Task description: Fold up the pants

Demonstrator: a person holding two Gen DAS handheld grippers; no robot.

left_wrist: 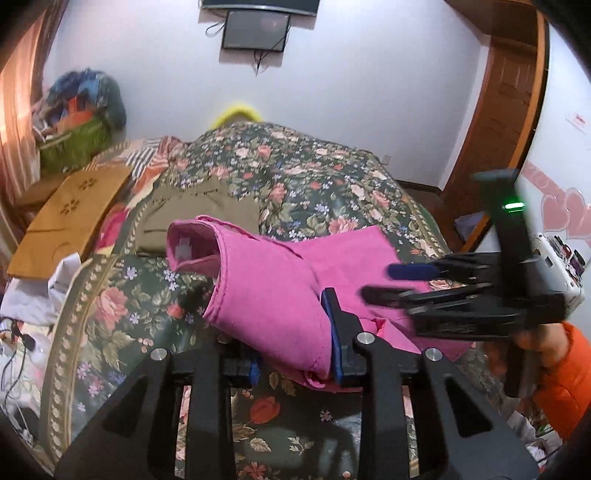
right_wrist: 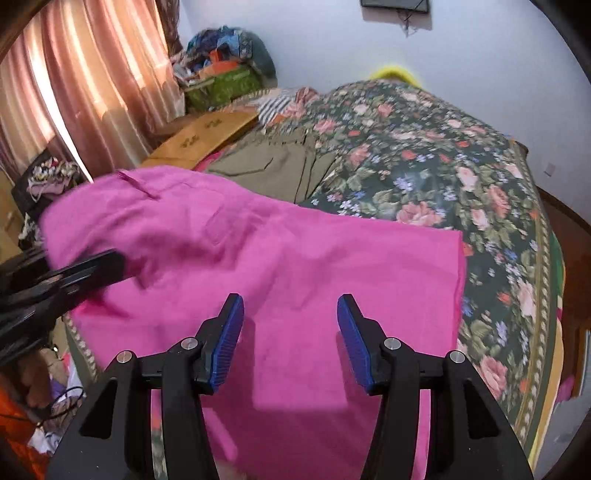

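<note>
Left gripper (left_wrist: 295,354) seemingly clamps pink pants (right_wrist: 295,240); right gripper (right_wrist: 290,343) spread.

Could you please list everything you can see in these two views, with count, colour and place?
pink pants: one, magenta, on the bed's near side, waist end lifted
olive pants: one, khaki, folded behind the pink pair
bedspread: one, dark floral, covering the bed
cardboard sheet: one, tan, left of the bed
green basket: one, heaped with clothes, far left corner
curtain: pink, at the left
screen: one, dark, on the wall
left gripper: black, blue pads, holding pink fabric
right gripper: black, blue pads, open above the pants
</note>
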